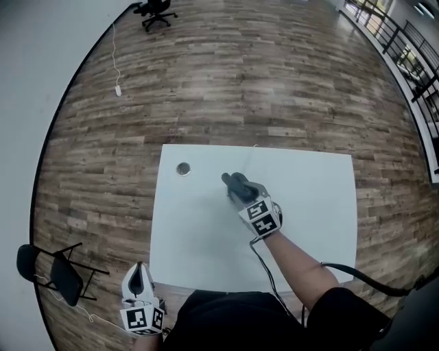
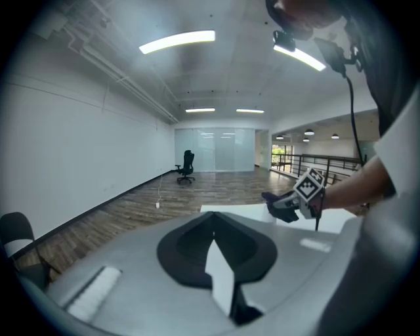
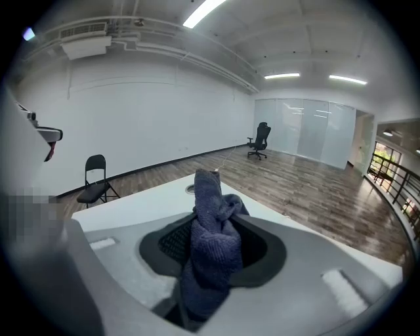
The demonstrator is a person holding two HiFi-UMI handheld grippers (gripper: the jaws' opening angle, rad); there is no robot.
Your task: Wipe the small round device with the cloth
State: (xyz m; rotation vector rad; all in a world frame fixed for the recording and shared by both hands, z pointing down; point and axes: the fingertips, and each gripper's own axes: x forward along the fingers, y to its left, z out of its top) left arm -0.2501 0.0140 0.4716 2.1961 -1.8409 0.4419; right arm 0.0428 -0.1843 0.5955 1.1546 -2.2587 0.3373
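The small round device (image 1: 183, 168) lies near the far left corner of the white table (image 1: 309, 206); in the right gripper view the device (image 3: 190, 188) shows just beyond the cloth. My right gripper (image 1: 231, 181) hovers over the table's middle, to the right of the device, shut on a dark blue-grey cloth (image 1: 238, 185). That cloth (image 3: 213, 243) bunches up between the jaws of the right gripper (image 3: 210, 220). My left gripper (image 1: 139, 269) is held off the table at its near left corner. In its own view the left gripper (image 2: 213, 237) has its jaws together with nothing between them.
A black folding chair (image 1: 58, 271) stands on the wood floor left of the table. An office chair (image 1: 156, 12) and a white cable (image 1: 116, 68) are far off by the wall. A railing (image 1: 405, 41) runs at the right. A black cable (image 1: 357, 274) trails from my right arm.
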